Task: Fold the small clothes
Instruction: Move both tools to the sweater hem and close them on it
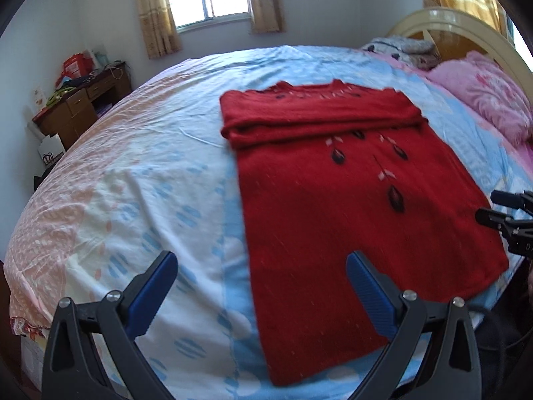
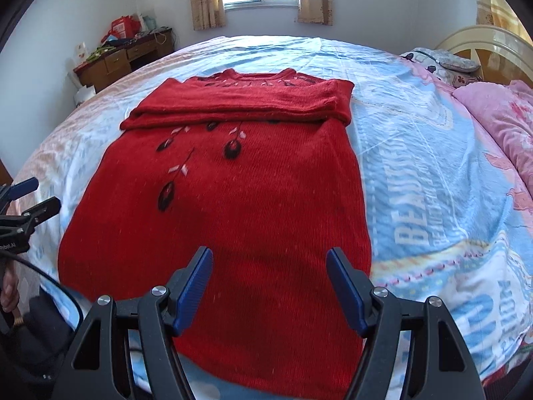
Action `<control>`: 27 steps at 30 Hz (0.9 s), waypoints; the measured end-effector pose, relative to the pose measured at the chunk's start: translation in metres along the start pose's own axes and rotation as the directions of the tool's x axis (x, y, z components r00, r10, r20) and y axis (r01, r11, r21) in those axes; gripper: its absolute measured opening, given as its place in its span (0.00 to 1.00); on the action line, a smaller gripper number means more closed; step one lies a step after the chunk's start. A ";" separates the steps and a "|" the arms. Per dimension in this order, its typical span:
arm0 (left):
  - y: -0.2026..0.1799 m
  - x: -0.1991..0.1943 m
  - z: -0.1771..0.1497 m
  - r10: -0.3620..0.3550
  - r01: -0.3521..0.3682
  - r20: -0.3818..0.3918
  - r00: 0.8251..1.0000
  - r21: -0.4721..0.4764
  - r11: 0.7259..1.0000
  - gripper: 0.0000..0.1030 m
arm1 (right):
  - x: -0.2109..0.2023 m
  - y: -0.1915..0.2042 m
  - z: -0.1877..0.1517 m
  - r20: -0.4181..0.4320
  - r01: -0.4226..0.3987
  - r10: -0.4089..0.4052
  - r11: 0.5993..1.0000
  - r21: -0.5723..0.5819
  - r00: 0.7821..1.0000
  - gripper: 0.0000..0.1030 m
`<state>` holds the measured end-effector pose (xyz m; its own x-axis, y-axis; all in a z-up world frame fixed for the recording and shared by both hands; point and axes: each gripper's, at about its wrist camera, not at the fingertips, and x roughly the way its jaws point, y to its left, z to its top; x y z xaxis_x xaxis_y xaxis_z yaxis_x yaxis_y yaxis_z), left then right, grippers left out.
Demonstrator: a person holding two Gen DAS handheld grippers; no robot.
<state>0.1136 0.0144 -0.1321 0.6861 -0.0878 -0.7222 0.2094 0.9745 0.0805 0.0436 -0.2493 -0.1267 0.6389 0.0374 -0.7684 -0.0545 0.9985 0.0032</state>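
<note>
A red knitted sweater (image 1: 349,183) with dark leaf motifs lies flat on the bed, hem toward me, both sleeves folded across the chest below the collar. It also shows in the right wrist view (image 2: 240,200). My left gripper (image 1: 261,263) is open and empty, above the sweater's left hem edge and the sheet. My right gripper (image 2: 269,260) is open and empty, above the sweater's lower right part. The right gripper also shows at the edge of the left wrist view (image 1: 499,213), and the left gripper at the edge of the right wrist view (image 2: 30,196).
The bed sheet (image 1: 150,166) is pale blue, white and peach. Pink pillows (image 1: 489,96) and folded clothes (image 1: 406,50) lie by the cream headboard (image 1: 466,23). A cluttered wooden desk (image 1: 83,100) stands by the far wall under a window.
</note>
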 end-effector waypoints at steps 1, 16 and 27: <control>-0.002 -0.001 -0.002 -0.007 0.007 -0.004 1.000 0.002 1.000 1.00 | -0.001 0.001 -0.002 -0.003 0.000 0.000 1.000 0.000 1.000 0.69; -0.020 0.005 -0.029 -0.080 0.081 -0.141 0.987 -0.001 0.997 1.00 | -0.001 -0.006 -0.032 -0.052 -0.006 0.009 0.998 0.055 0.999 0.69; -0.011 0.015 -0.037 -0.144 0.133 -0.226 0.963 -0.064 0.989 0.95 | -0.006 -0.023 -0.046 -0.073 0.024 -0.017 0.996 0.090 0.997 0.69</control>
<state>0.0959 0.0104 -0.1696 0.4733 -0.1782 -0.8627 0.2538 0.9654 -0.0601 0.0054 -0.2742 -0.1517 0.5821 0.0172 -0.8129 0.0296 0.9987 0.0423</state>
